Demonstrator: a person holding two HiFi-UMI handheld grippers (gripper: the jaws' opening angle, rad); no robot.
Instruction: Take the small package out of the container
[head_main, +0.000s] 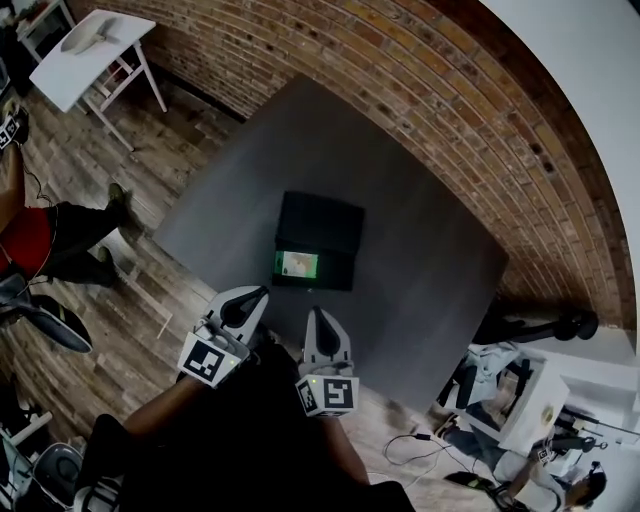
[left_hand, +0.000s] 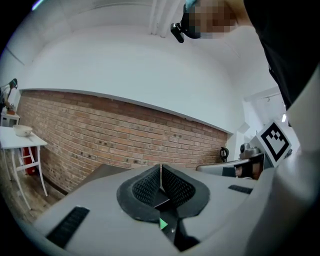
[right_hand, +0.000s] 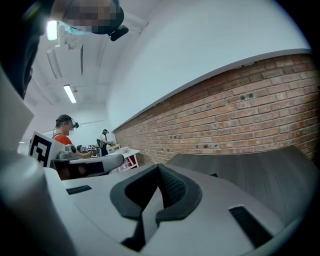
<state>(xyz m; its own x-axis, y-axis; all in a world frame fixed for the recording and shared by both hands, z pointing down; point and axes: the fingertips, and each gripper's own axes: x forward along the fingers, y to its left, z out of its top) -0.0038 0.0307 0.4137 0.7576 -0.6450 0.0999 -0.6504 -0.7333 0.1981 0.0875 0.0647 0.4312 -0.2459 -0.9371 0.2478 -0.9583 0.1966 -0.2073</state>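
Black ribbed pads meet with nothing between them on both my left hand-held gripper (head_main: 256, 296) and my right hand-held gripper (head_main: 319, 318). Both hang just short of the black rectangular open container (head_main: 320, 225), on its near side. The small green package (head_main: 297, 264) lies inside that container, at its near left corner. Under the container is the dark grey square counter (head_main: 430, 260). I judge this the approach: next, one gripper must open and descend over the package.

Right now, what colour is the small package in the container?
Green, the small package; best seen in the head view.
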